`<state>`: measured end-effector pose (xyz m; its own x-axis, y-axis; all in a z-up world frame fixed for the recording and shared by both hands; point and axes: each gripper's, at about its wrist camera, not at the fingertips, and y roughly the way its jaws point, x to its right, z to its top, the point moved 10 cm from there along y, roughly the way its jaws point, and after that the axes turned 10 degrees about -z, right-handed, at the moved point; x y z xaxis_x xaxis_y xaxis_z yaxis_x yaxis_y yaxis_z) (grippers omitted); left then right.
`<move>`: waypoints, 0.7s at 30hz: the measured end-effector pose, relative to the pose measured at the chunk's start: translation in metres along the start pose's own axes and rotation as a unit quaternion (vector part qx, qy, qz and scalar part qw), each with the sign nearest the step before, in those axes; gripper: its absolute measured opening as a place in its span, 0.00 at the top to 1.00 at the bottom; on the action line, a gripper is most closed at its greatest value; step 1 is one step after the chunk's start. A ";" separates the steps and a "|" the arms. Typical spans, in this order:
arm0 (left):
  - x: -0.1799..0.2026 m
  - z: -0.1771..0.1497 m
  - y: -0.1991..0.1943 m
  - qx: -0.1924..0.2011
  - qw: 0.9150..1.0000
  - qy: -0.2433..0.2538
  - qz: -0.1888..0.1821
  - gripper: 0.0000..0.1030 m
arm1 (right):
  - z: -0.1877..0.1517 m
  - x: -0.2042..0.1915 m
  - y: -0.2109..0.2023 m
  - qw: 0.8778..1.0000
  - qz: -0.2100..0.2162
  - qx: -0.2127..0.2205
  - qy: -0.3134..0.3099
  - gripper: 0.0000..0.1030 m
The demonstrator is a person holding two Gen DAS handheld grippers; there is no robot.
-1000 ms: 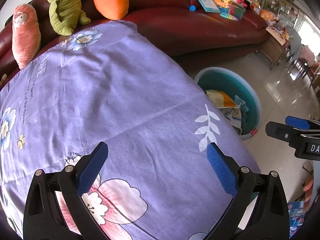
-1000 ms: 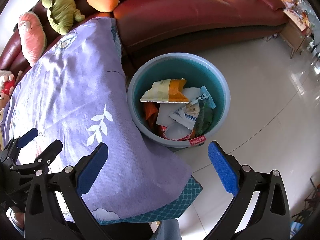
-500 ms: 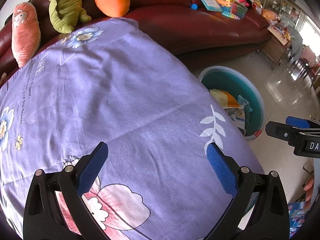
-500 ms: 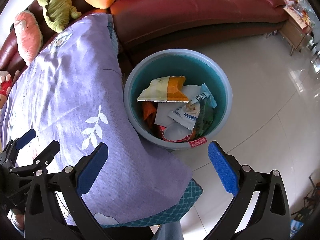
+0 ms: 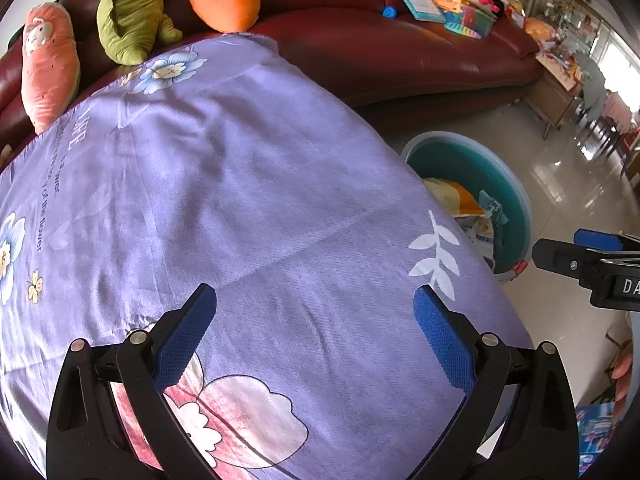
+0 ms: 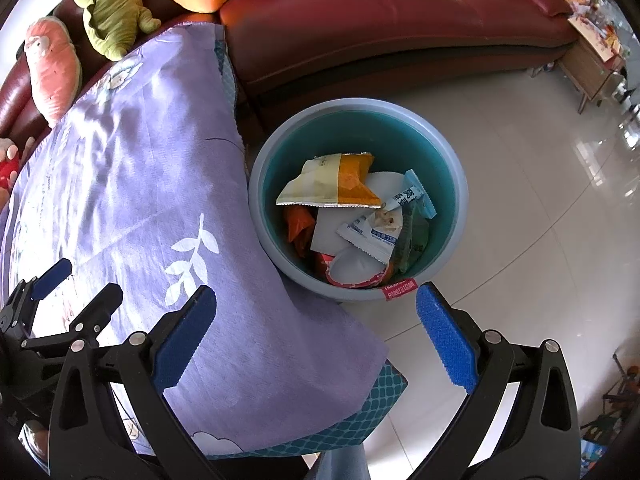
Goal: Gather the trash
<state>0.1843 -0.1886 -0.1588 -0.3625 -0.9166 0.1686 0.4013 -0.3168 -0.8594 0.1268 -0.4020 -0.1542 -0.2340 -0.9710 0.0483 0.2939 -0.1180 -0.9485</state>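
Both tongs hang wide and empty: the left tongs (image 5: 314, 326) over the purple-clothed tabletop (image 5: 240, 184), the right tongs (image 6: 316, 328) past its corner, looking down into the one teal bin (image 6: 460, 184) on the floor. The trash (image 6: 348, 216) lies inside it, roughly six or seven crumpled wrappers, hard to count exactly. They look light, thin and slippery; I'd pinch one by a flat, crimped edge. No wrapper shows on the cloth.

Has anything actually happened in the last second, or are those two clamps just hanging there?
Little. The left gripper drifted slightly left over the cloth; the right gripper crept toward the bin. Nothing was grabbed or dropped. Both jaws stay open and empty, and the wrappers lie unchanged.
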 end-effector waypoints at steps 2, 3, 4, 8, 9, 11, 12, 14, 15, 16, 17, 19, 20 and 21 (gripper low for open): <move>-0.001 0.000 0.000 0.000 1.000 0.000 -0.001 0.04 | 0.000 -0.001 0.000 1.000 -0.003 -0.001 -0.001 0.07; -0.001 0.001 0.000 0.001 1.000 0.000 -0.001 0.04 | 0.001 -0.001 -0.001 1.000 -0.004 -0.001 -0.002 0.07; -0.001 0.000 0.000 0.001 1.000 0.000 -0.001 0.04 | 0.001 -0.001 -0.001 1.000 -0.005 -0.001 -0.003 0.07; -0.002 0.002 0.000 0.003 1.000 0.001 -0.004 0.04 | 0.002 -0.003 -0.005 1.000 -0.009 0.001 -0.005 0.07; -0.002 0.001 -0.001 0.004 1.000 0.002 -0.005 0.04 | 0.002 -0.003 -0.006 1.000 -0.010 0.002 -0.005 0.07; -0.001 0.001 -0.002 0.005 1.000 0.006 -0.004 0.04 | 0.002 -0.003 -0.008 1.000 -0.012 0.005 -0.005 0.07; -0.002 0.001 -0.004 0.007 1.000 0.007 -0.005 0.04 | 0.002 -0.003 -0.009 1.000 -0.013 0.005 -0.004 0.07; -0.001 0.001 -0.007 0.010 1.000 0.010 -0.007 0.04 | 0.002 -0.003 -0.011 1.000 -0.015 0.006 -0.003 0.07; -0.001 0.001 -0.008 0.011 1.000 0.010 -0.008 0.04 | 0.001 -0.003 -0.012 1.000 -0.015 0.007 -0.003 0.07; -0.001 0.001 -0.010 0.012 1.000 0.009 -0.008 0.04 | 0.001 -0.003 -0.014 1.000 -0.016 0.007 -0.002 0.07; -0.001 0.001 -0.011 0.013 1.000 0.008 -0.008 0.04 | 0.001 -0.002 -0.015 1.000 -0.016 0.008 -0.002 0.07; -0.002 0.001 -0.014 0.017 1.000 0.007 -0.008 0.04 | 0.001 -0.002 -0.019 1.000 -0.017 0.012 -0.001 0.07; -0.002 0.001 -0.015 0.018 1.000 0.008 -0.006 0.04 | 0.001 -0.002 -0.020 1.000 -0.018 0.013 -0.001 0.07; -0.002 0.001 -0.017 0.020 1.000 0.009 -0.004 0.04 | 0.002 -0.002 -0.023 1.000 -0.019 0.016 0.000 0.07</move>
<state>0.1793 -0.1816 -0.1441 -0.3812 -0.9096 0.1653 0.4312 -0.3331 -0.8385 0.1220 -0.3982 -0.1324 -0.2453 -0.9658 0.0838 0.3139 -0.1609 -0.9357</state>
